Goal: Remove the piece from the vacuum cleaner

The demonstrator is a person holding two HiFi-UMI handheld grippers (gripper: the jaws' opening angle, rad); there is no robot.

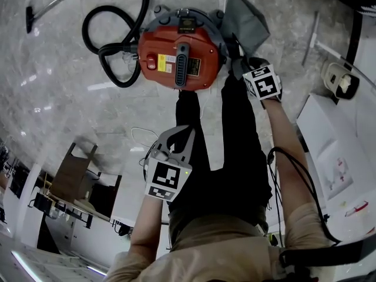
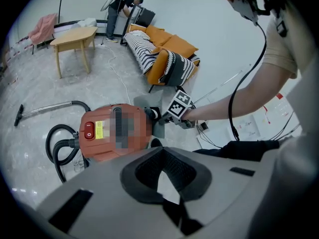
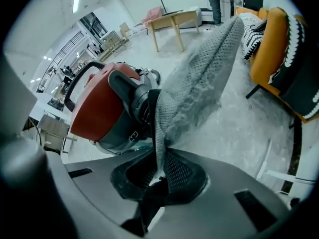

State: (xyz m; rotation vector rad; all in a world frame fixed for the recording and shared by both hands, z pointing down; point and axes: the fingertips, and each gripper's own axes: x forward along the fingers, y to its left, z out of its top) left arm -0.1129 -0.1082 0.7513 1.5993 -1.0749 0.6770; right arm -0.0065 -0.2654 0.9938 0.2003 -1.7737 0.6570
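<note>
head view: red vacuum cleaner on the floor at upper centre, black hose looped at its left. right gripper beside the vacuum's right, fingers clamped on the grey mesh bag attached there. left gripper at lower centre, fingers slightly apart, empty.
</note>
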